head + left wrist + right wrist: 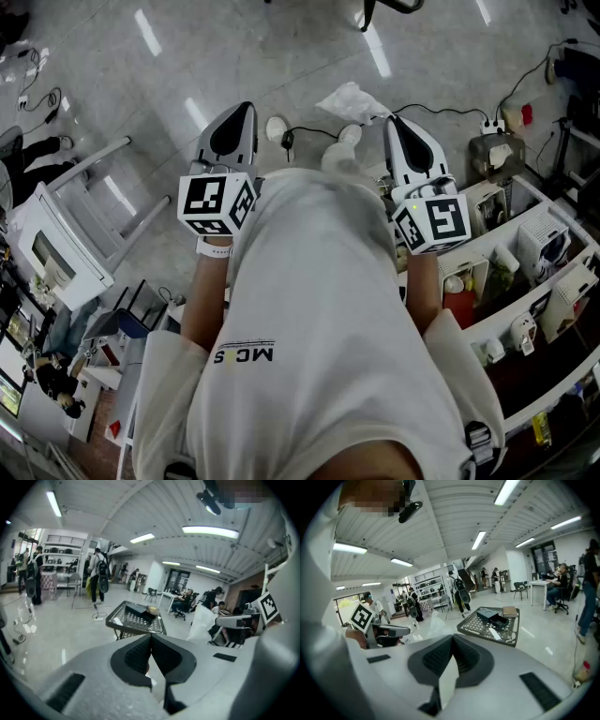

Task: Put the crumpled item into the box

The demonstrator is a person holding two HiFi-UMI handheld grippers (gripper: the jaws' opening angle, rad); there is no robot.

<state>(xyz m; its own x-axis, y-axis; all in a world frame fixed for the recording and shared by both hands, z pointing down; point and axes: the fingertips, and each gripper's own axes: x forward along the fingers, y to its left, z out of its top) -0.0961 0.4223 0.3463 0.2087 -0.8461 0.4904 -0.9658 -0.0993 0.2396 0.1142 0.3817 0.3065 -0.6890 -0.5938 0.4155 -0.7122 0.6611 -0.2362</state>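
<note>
Both grippers are held up at chest height before a person's white shirt. My left gripper [246,111] and right gripper [394,122] point away over the floor, jaws shut and empty. Pads meet in the left gripper view [151,637] and the right gripper view [453,639]. A crumpled white bag [352,98] lies on the floor ahead; it also shows as a white bag [201,623]. Farther off, a black open box [497,618] sits on a mesh cart [476,629], seen again as the box [137,608] on the cart [123,620].
A brown block [509,611] and a white strip [494,633] also lie on the cart. Cables and a power strip [489,125] cross the floor. Cluttered shelves [525,272] stand at right, a white rack [56,234] at left. Several people and desks [543,590] are far off.
</note>
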